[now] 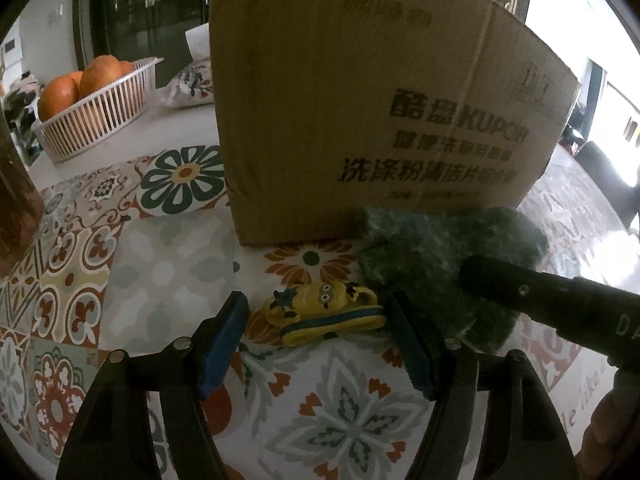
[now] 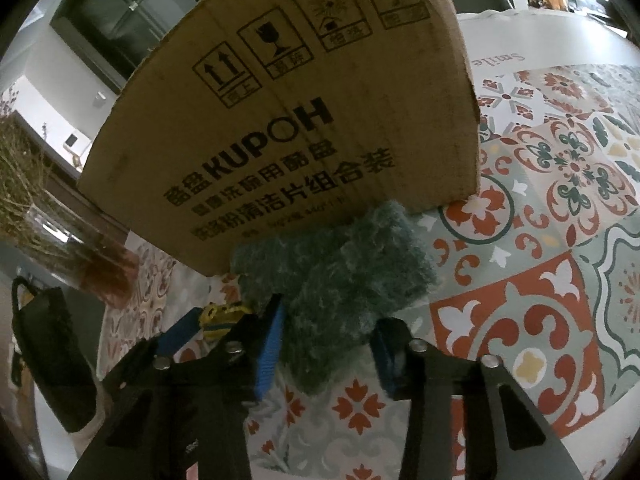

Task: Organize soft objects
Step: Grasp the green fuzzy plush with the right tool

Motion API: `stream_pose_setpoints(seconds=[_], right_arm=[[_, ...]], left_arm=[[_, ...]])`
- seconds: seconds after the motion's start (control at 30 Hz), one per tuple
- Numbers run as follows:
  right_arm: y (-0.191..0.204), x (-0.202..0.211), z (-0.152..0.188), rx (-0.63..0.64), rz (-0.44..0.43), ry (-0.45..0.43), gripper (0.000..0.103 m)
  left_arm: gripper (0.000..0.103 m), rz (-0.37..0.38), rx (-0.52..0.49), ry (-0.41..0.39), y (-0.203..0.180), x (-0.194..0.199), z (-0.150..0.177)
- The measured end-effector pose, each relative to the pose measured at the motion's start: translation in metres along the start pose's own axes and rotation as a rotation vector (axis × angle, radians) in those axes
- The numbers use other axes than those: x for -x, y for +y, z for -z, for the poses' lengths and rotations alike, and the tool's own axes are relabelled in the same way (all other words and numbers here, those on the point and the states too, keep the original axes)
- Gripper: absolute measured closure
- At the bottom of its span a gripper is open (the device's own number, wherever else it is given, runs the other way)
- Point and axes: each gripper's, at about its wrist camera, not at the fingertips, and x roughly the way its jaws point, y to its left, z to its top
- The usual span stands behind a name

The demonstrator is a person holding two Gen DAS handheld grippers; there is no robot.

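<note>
Left gripper (image 1: pixel 316 316) spread wide around the yellow Minion toy (image 1: pixel 324 312) on the patterned tablecloth (image 1: pixel 168 272), pads apart from it. Right gripper (image 2: pixel 328 336) narrowed on the green fuzzy cloth (image 2: pixel 340 272), seemingly pinching it, against the KUPOH cardboard box (image 2: pixel 300 120).

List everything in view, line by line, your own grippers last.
cardboard box: one, brown, printed, behind both soft items
fuzzy cloth: one, grey-green, against the box front
cartoon strap toy: one, yellow and blue, on the tablecloth
tablecloth: one, floral tile pattern
basket: one, white, holding oranges, far left
left gripper: blue pads either side of the toy, apart from it
right gripper: blue pads around the cloth
</note>
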Motion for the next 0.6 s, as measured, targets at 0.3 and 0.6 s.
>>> stream_pose_setpoints(seconds=[0.3,0.6], right_arm=[[0.010,0.004,0.003,0.052,-0.004,-0.005,0.086],[0.015,0.020,0.005,0.080,-0.014,-0.028,0.089]], left_arm=[[0.044,0.017,0.007,-0.014,0.001,0.003,0.001],[0.044,0.000,0.038,-0.074,-0.001,0.036,0.005]])
